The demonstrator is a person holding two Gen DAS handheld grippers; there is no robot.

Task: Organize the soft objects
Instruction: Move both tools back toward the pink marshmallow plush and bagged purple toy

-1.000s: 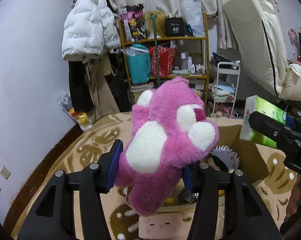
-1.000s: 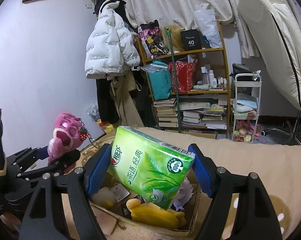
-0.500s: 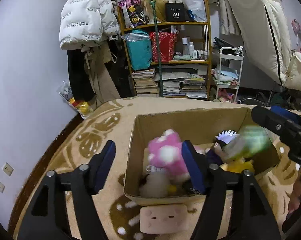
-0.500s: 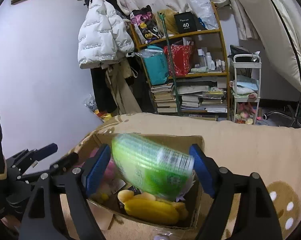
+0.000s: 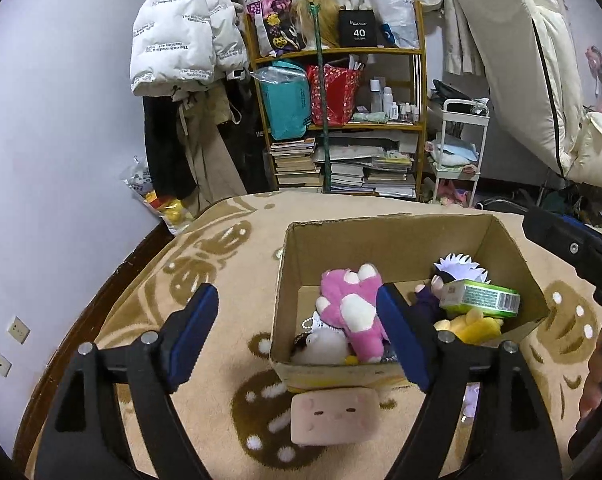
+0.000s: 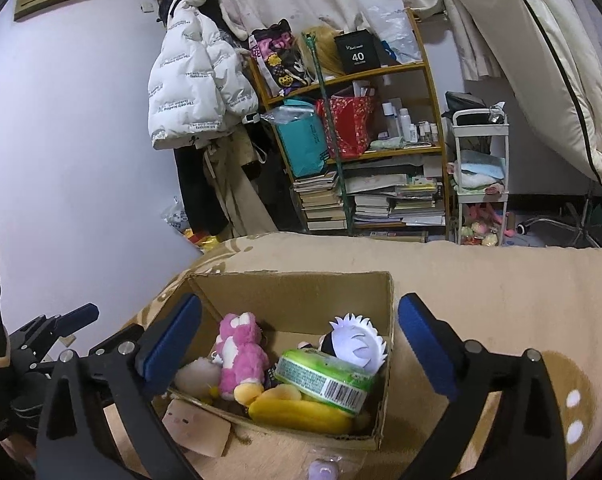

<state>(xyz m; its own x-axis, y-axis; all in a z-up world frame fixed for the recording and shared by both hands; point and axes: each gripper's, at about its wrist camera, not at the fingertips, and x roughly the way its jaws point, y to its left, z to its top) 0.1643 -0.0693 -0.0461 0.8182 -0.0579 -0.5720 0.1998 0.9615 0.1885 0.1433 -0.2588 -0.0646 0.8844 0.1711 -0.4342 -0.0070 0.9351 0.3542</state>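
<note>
- The blanket-covered bed (image 5: 205, 264) with its brown pattern carries an open cardboard box (image 5: 385, 240); the same box (image 6: 301, 288) sits low and central in the right wrist view.
- The left hand-held gripper (image 5: 297, 332) hovers above the box's near left corner, jaws spread wide and empty; the box's left wall falls between its blue pads (image 5: 195, 328).
- The right hand-held gripper (image 6: 301, 344) is likewise released and holds nothing, its pads apart on either side of the box, above the contents.
- Inside the box, the pink plush bear (image 5: 355, 310) lies on the left part, paws up, just below and ahead of the left hand-held gripper.
- The green tissue pack (image 6: 325, 376) rests tilted in the right part, on a yellow plush (image 6: 301, 412) and against a white-haired doll (image 6: 355, 340).
- A beige pig-faced cushion (image 5: 335, 416) lies on the bed, touching the box's near wall.
</note>
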